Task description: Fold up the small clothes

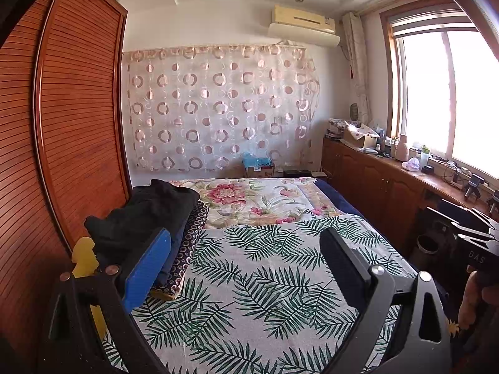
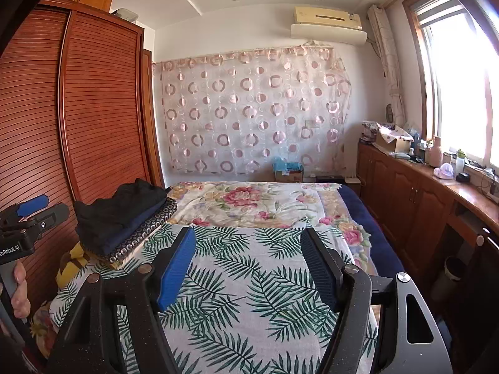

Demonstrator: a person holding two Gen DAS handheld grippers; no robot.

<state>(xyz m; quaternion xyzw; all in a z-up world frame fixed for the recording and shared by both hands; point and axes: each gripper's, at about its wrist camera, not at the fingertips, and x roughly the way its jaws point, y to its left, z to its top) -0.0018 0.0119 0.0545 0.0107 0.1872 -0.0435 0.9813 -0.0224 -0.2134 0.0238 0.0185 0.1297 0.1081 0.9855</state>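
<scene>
A stack of folded clothes (image 1: 149, 215) lies at the bed's left side, black on top, then navy, with a ring-patterned piece at the bottom; it also shows in the right wrist view (image 2: 124, 218). A leaf-print cloth (image 1: 265, 280) lies flat over the near part of the bed (image 2: 249, 296). My left gripper (image 1: 246, 233) hovers over this cloth, open and empty, its blue finger next to the stack. My right gripper (image 2: 248, 233) is also open and empty above the cloth. From the right wrist view the left gripper (image 2: 57, 205) shows at the far left, held by a hand (image 2: 18, 293).
A floral sheet (image 2: 249, 199) covers the far half of the bed. A slatted wooden wardrobe (image 1: 78, 124) stands close on the left. Along the right runs a low cabinet (image 2: 414, 199) cluttered on top, under a window, with a bin (image 2: 452, 271) on the floor. Something yellow (image 1: 82, 258) lies beside the stack.
</scene>
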